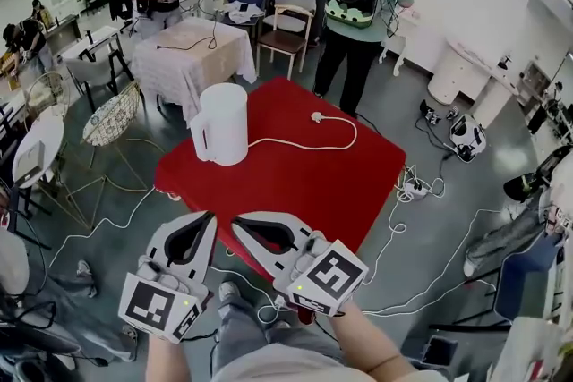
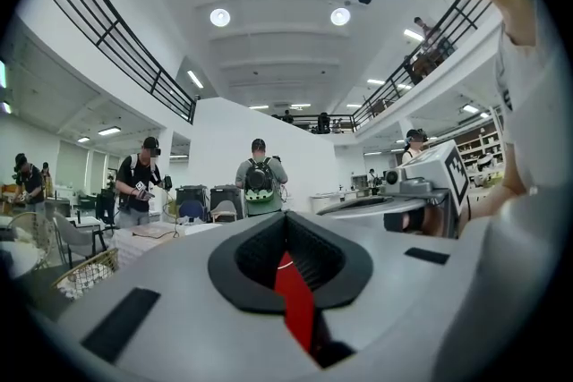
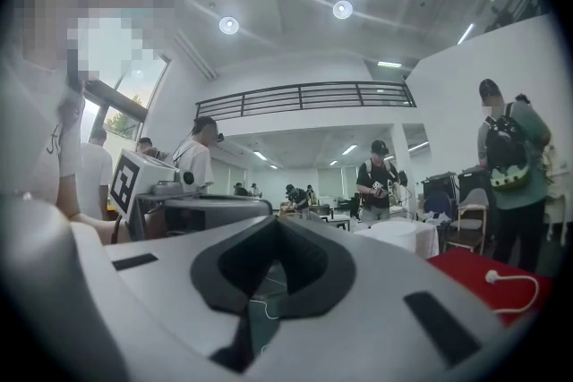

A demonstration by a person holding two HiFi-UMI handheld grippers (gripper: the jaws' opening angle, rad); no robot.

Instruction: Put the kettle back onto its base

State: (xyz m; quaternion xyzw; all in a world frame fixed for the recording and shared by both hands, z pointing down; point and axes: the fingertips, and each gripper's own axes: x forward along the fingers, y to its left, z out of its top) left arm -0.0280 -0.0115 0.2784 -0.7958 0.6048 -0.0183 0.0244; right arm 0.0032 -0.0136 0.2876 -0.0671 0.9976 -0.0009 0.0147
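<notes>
Tall white plastic kettle (image 1: 221, 123) stands at the red tabletop's (image 1: 295, 192) far-left corner, apparently already seated | left gripper (image 1: 208, 217), right gripper (image 1: 236, 223): jaws clenched empty, near the edge, likely just clear.

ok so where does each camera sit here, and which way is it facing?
Head view: on the person's head, steeply down at red table and white kettle; both forearms, left hand-held gripper, right hand-held gripper show.
Left gripper view: on the left hand-held gripper, level along shut jaws across the room; wearer's torso at right.
Right gripper view: on the right one, likewise; torso at left.
Shared: both gripper views catch the other gripper and the backpack person.
</notes>
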